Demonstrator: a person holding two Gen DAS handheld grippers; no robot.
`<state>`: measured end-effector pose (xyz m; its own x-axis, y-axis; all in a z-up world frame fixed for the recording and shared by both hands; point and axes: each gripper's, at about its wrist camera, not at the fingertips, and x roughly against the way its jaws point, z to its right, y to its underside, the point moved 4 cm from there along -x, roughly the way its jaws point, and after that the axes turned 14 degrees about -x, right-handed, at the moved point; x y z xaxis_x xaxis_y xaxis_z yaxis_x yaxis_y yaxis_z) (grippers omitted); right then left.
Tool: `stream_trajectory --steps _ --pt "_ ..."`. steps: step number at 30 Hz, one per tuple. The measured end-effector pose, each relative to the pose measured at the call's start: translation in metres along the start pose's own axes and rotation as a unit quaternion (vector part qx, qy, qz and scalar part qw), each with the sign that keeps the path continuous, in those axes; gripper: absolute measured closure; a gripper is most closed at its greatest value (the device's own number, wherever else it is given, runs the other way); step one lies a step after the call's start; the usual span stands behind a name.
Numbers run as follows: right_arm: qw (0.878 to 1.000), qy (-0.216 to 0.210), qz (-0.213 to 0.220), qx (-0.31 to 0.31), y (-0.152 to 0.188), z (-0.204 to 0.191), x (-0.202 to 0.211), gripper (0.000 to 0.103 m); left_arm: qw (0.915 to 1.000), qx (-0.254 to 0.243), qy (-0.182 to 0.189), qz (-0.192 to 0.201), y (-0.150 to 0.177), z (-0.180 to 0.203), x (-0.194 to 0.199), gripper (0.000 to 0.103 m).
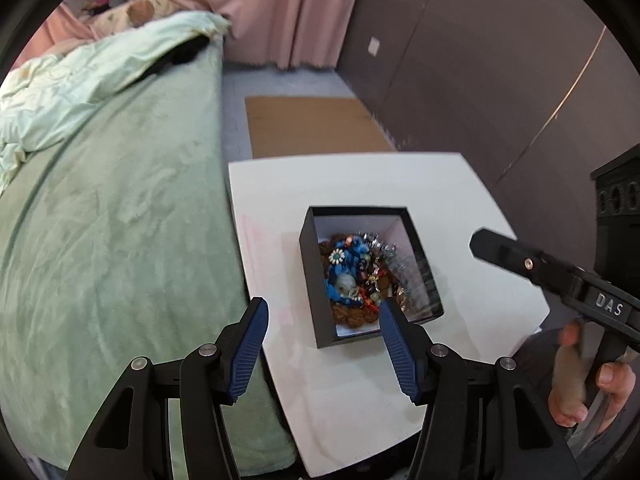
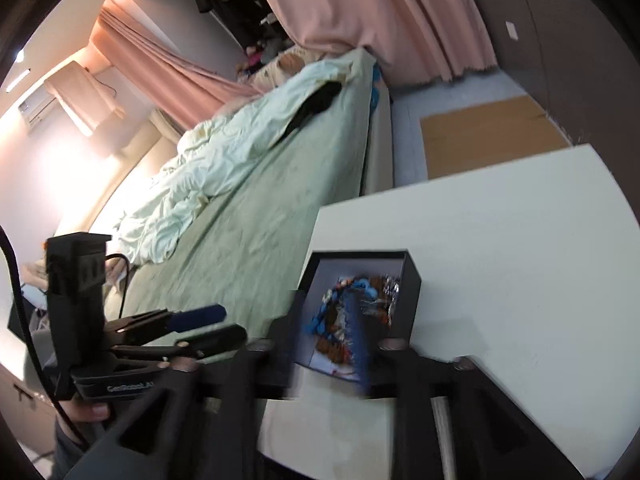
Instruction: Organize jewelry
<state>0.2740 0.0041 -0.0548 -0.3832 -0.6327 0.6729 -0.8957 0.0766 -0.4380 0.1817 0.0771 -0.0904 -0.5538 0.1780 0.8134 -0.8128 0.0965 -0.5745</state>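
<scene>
A black box (image 1: 372,276) sits open on the white counter (image 1: 440,192), and the jewelry (image 1: 356,276) lies piled inside it: blue beads, brown beads, a little white flower, silvery bits.

In the left wrist view, the left tool (image 1: 324,320) has its blue pads (image 1: 248,348) spread apart with nothing between them. The near corner of the box shows at 12 o'clock from the tool. At 3 o'clock the right tool (image 1: 486,242) comes in as one black finger, and white letters on it read "DAS". A hand (image 1: 588,384) holds its handle at 4 o'clock.

The right wrist view is smeared, yet its own blue pad (image 2: 358,344) and dark finger stand wide apart — nothing pinched. Only this view shows the left tool (image 2: 216,326) from the side at 8 o'clock, with faint writing on its body too blurry to read fully. It also shows an air conditioner (image 2: 38,110) at 10 o'clock.

Both views show the green bed (image 1: 112,220), pink curtains (image 1: 280,8) and a flat brown cardboard (image 1: 312,124) on the floor.
</scene>
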Motion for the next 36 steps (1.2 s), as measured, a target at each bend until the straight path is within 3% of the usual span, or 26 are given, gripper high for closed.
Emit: stream_trajectory --steps 1,2,6,10,14,20,22,24,31,36 --pt "1.000 0.010 0.016 0.002 0.001 0.003 0.006 0.030 0.9998 -0.001 -0.010 0.015 0.003 0.002 0.004 0.044" --pt "1.000 0.015 0.024 0.004 0.001 0.005 0.011 0.028 0.9995 -0.003 -0.021 0.026 0.005 0.003 0.008 0.044" --pt "0.999 0.024 0.036 -0.005 0.000 0.011 0.028 0.026 0.9973 -0.010 -0.043 0.059 0.012 0.013 0.019 0.044" --pt "0.998 0.039 0.049 -0.008 0.001 0.013 0.045 0.015 0.9942 -0.033 -0.061 0.082 0.015 0.032 0.031 0.044" --pt "0.997 0.055 0.055 0.008 0.010 0.012 0.059 0.009 0.9906 -0.044 -0.077 0.104 0.019 0.047 0.043 0.043" --pt "0.994 0.075 0.072 0.016 0.025 0.021 0.088 0.000 0.9864 -0.036 -0.078 0.140 0.029 0.059 0.065 0.021" --pt "0.993 0.081 0.087 0.015 0.030 0.026 0.101 0.000 0.9850 -0.029 -0.072 0.154 0.033 0.062 0.072 0.006" --pt "0.993 0.068 0.091 0.007 0.037 0.029 0.114 0.000 0.9836 -0.028 -0.069 0.164 0.037 0.066 0.079 0.002" --pt "0.989 0.077 0.127 0.026 0.054 0.025 0.152 0.000 0.9766 -0.058 -0.089 0.187 0.046 0.089 0.098 0.000" --pt "0.984 0.111 0.131 0.053 0.064 0.023 0.166 0.000 0.9783 -0.056 -0.074 0.185 0.052 0.091 0.105 0.000"
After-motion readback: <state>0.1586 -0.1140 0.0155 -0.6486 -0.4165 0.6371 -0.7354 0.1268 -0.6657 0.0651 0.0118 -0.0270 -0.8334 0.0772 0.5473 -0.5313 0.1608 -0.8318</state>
